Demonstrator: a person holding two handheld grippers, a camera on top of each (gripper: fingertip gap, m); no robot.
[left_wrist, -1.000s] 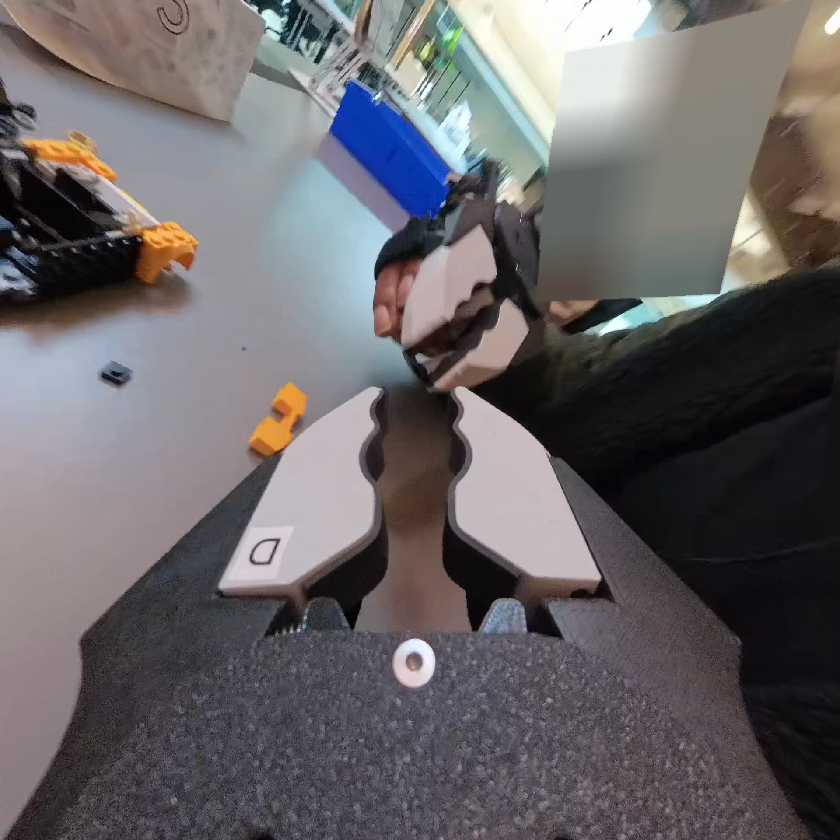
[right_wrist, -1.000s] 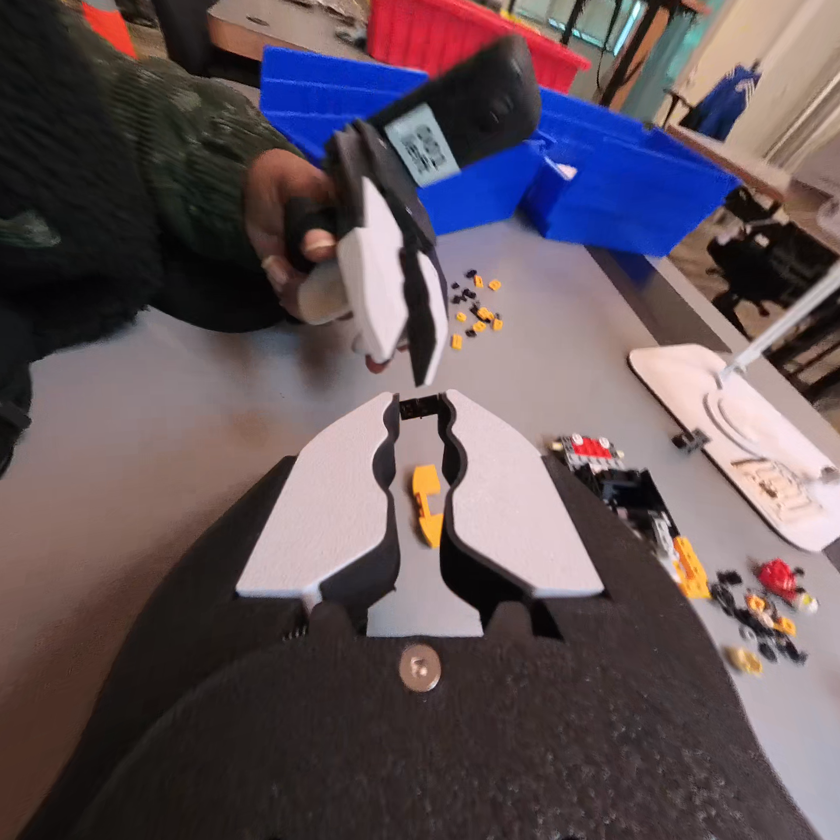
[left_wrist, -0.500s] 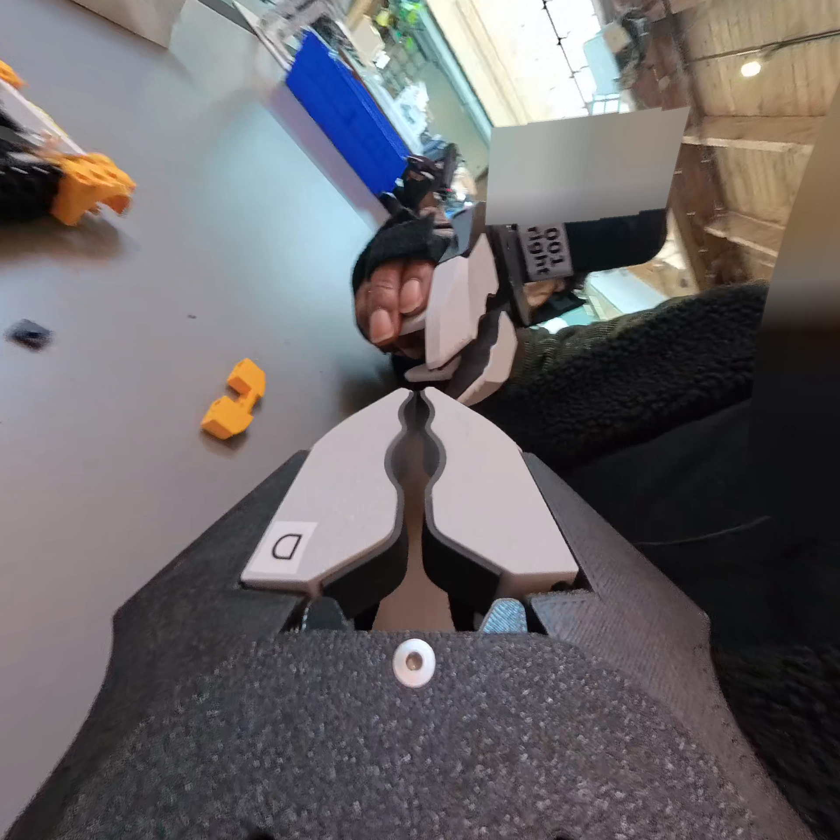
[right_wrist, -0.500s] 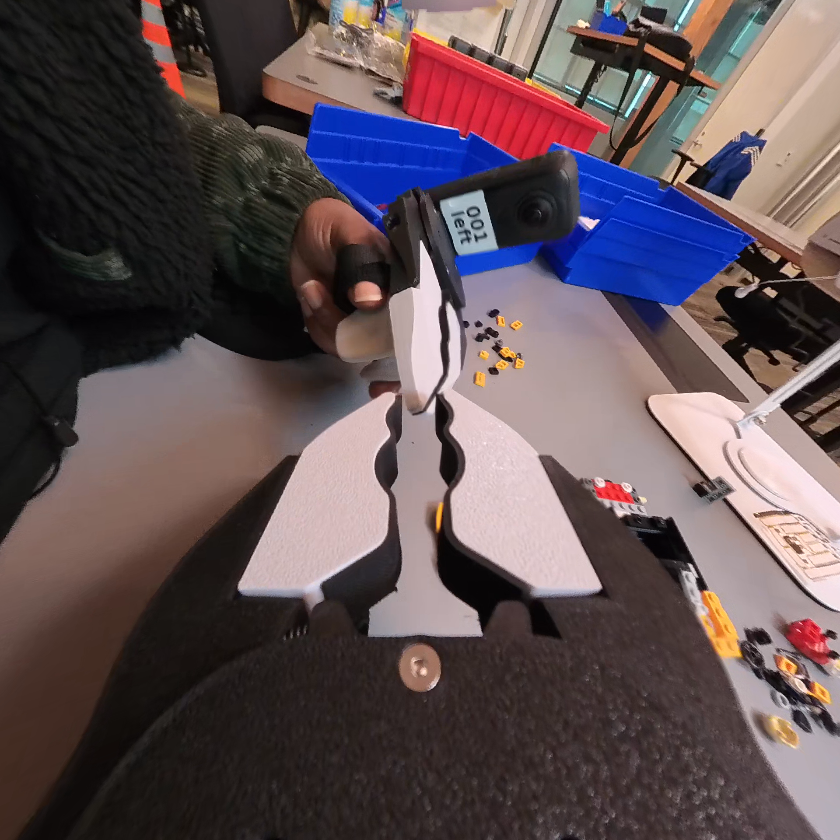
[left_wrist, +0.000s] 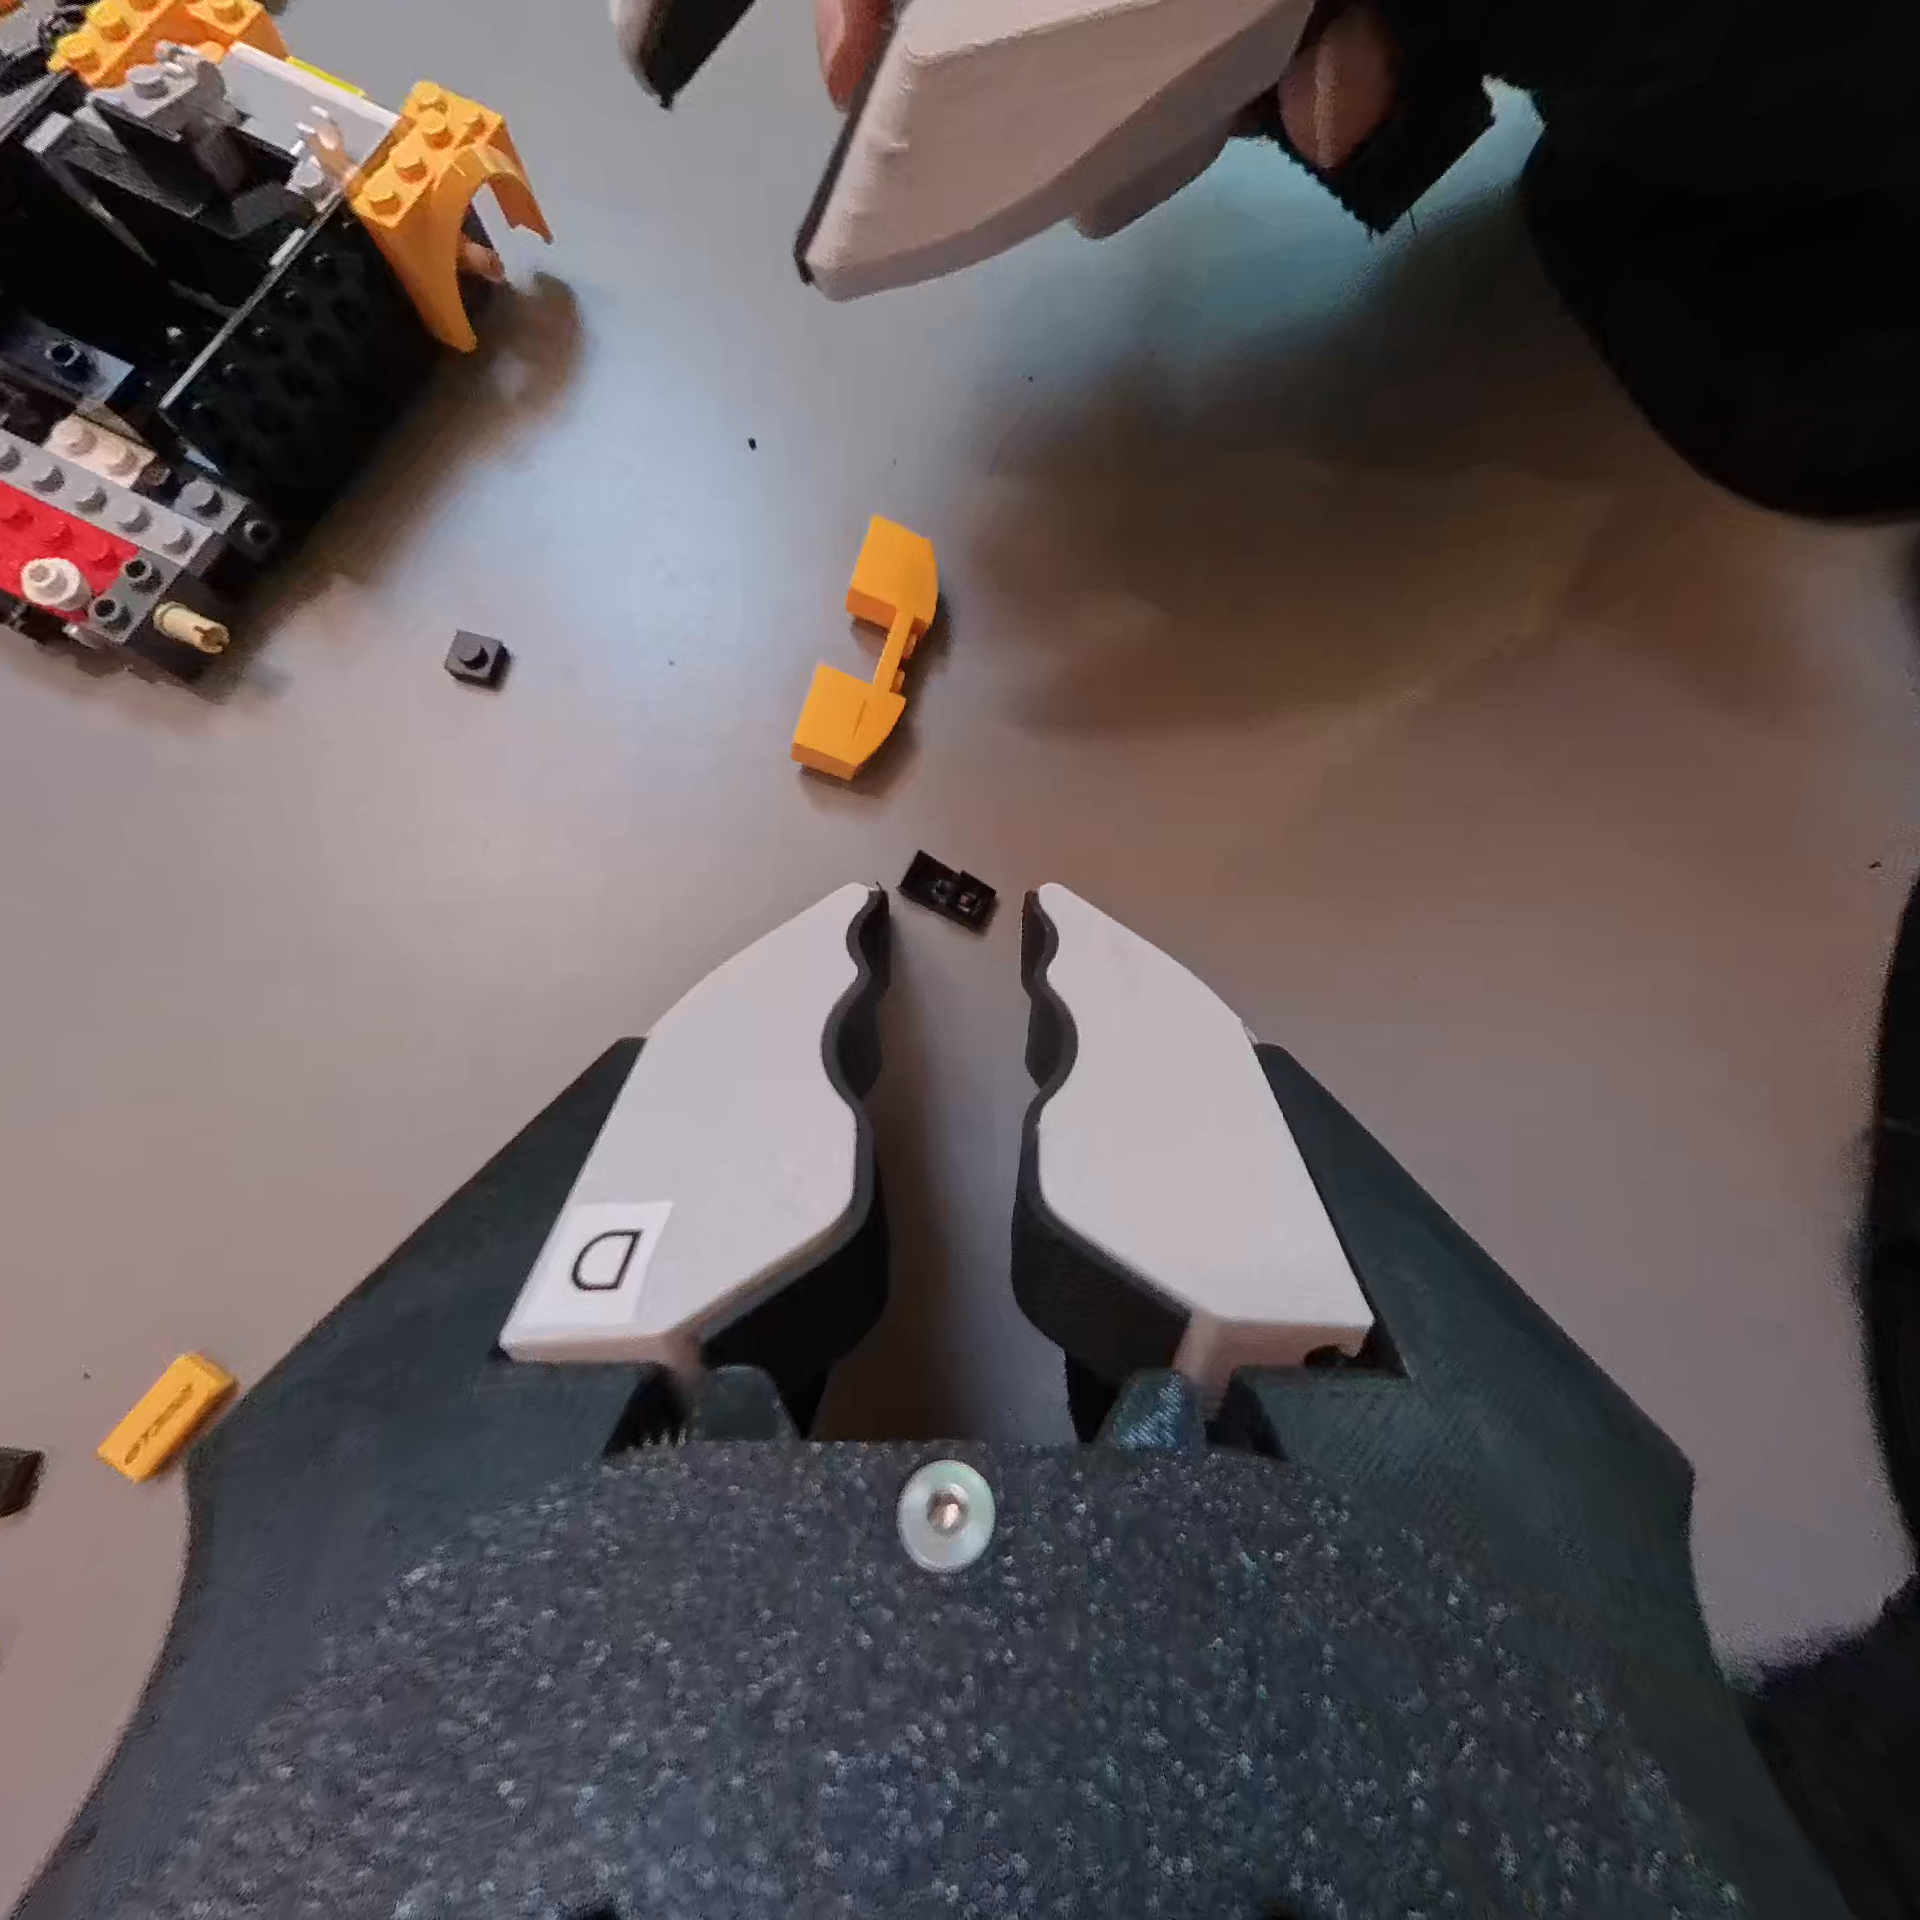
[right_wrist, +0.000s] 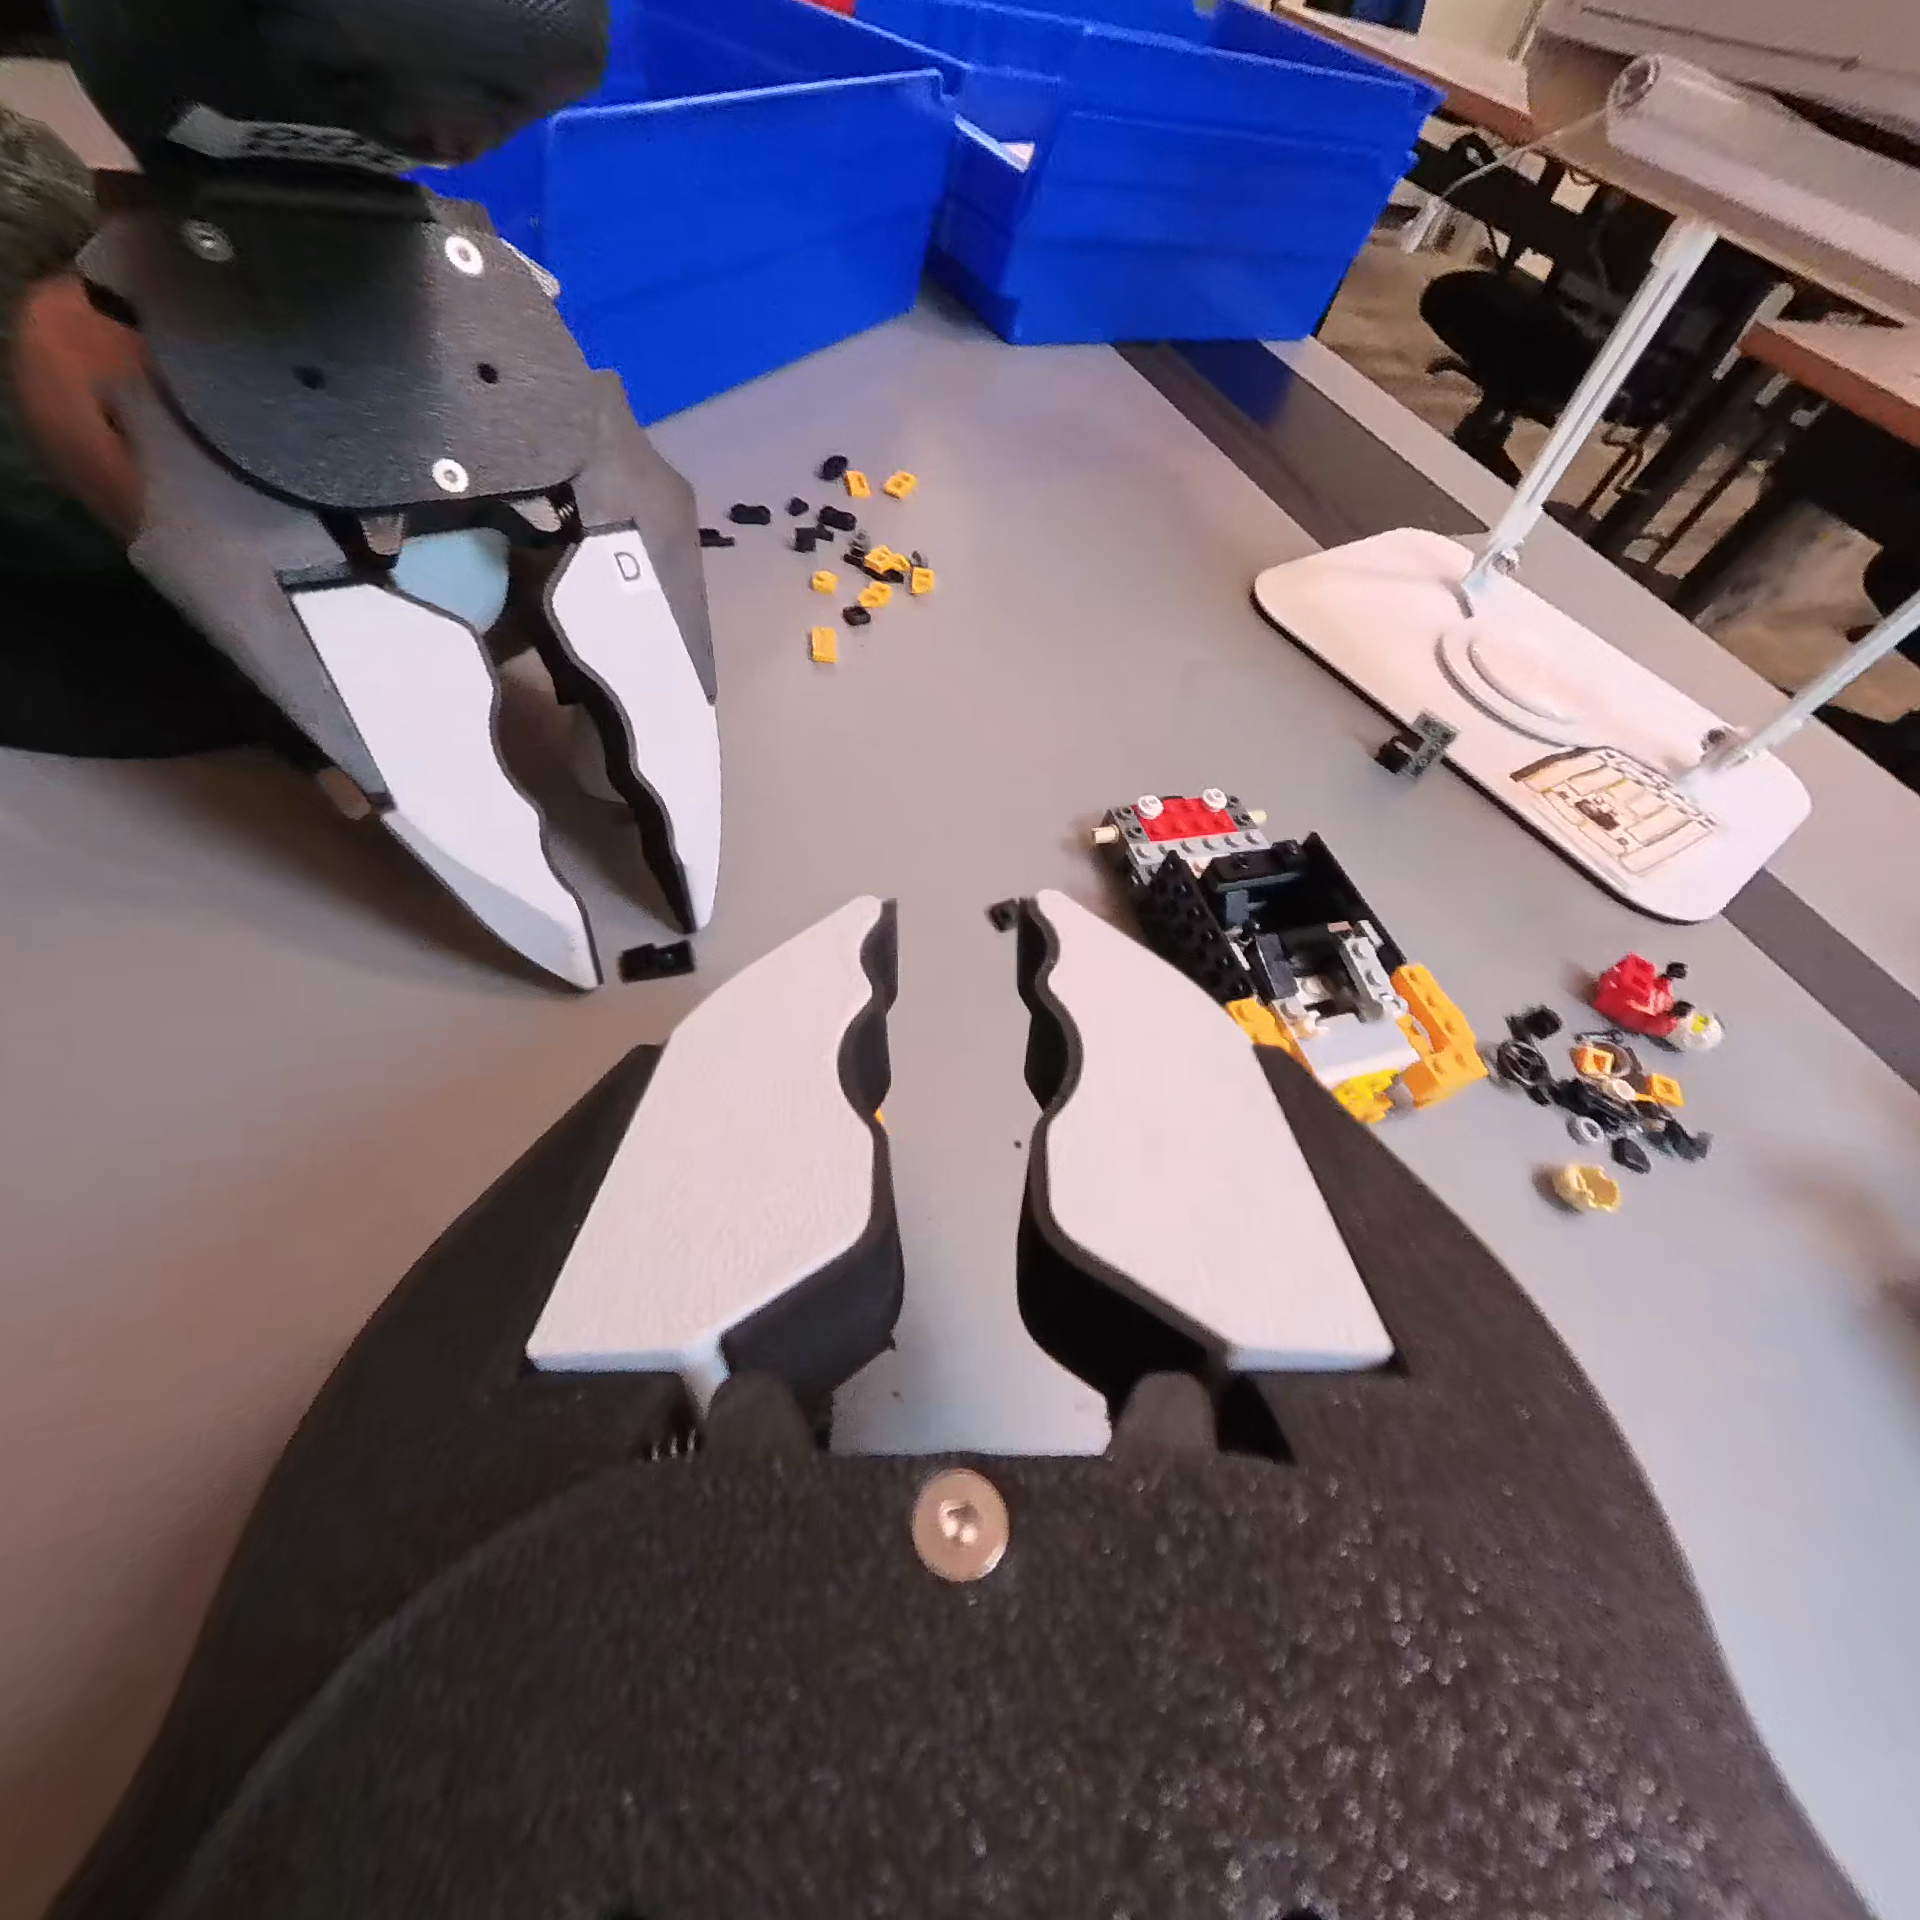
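My left gripper (left_wrist: 951, 904) is open and points down at the grey table (left_wrist: 1351, 935). A small black plate (left_wrist: 945, 894) lies on the table between its fingertips with a gap on each side; it also shows in the right wrist view (right_wrist: 655, 961) at the tips of the left gripper (right_wrist: 639, 935). An orange curved piece (left_wrist: 868, 644) lies just beyond. My right gripper (right_wrist: 956, 914) is open and holds nothing; a tiny black piece (right_wrist: 1003, 914) shows beside one fingertip. A partly built brick car (right_wrist: 1278, 966) stands to its right, and shows at the left in the left wrist view (left_wrist: 156, 312).
Blue bins (right_wrist: 748, 208) stand at the table's back. A white lamp base (right_wrist: 1507, 707) is at the right. Small black and orange pieces (right_wrist: 862, 561) lie mid-table, with another pile (right_wrist: 1600, 1081) by the car. An orange tile (left_wrist: 166, 1413) and a black stud (left_wrist: 476, 657) lie at the left. About 10 cm separates my left fingertips from my right. The orange curved piece (left_wrist: 868, 644) is about 5 cm from my left fingertips.
Both grippers tipped down toward the table. The right held a small black piece a second ago and has opened without it. The left shut, then opened; a black plate now lies at its tips.
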